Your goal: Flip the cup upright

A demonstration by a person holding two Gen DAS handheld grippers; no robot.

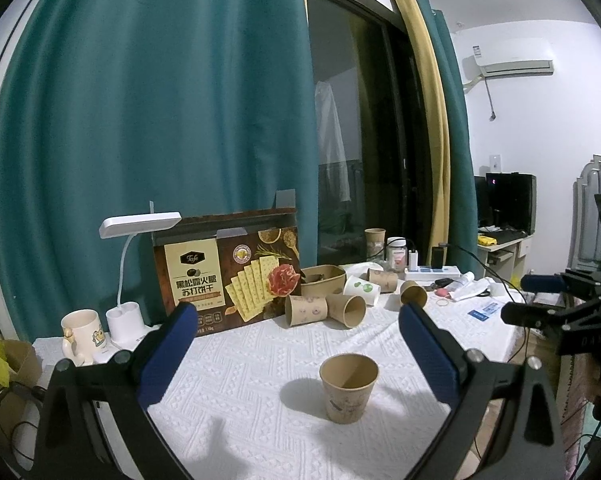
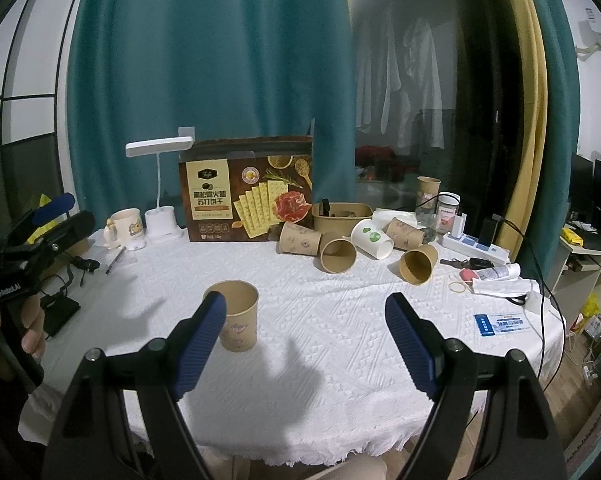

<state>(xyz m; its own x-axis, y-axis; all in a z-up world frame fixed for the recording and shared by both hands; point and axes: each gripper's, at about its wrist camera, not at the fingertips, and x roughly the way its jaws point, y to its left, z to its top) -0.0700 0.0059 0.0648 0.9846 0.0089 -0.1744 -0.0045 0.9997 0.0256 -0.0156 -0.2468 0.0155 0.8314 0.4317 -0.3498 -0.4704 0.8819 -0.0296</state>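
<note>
The left gripper [image 1: 298, 316] is spread wide with nothing between its blue pads, touching nothing; the brown paper cup [image 1: 349, 387] stands upright, mouth up, on the white tablecloth [image 1: 240, 392] just ahead of it, nearer the right-hand pad. The right gripper [image 2: 306, 308] is spread equally wide and grips nothing; in its view the same cup [image 2: 236, 316] stands near the table's front edge, partly hidden behind the left-hand pad, and whether they touch cannot be told. At the back of the table five more paper cups lie on their sides: four brown and one white cup with green dots [image 2: 371, 238]. One further brown cup [image 2: 428, 190] stands upright by the window. A single square kraft bowl [image 2: 341, 216], one cracker box [image 2: 248, 192], one white desk lamp [image 2: 160, 188], one cream mug [image 2: 126, 228] and one power strip [image 2: 476, 246] line the far side.
</note>
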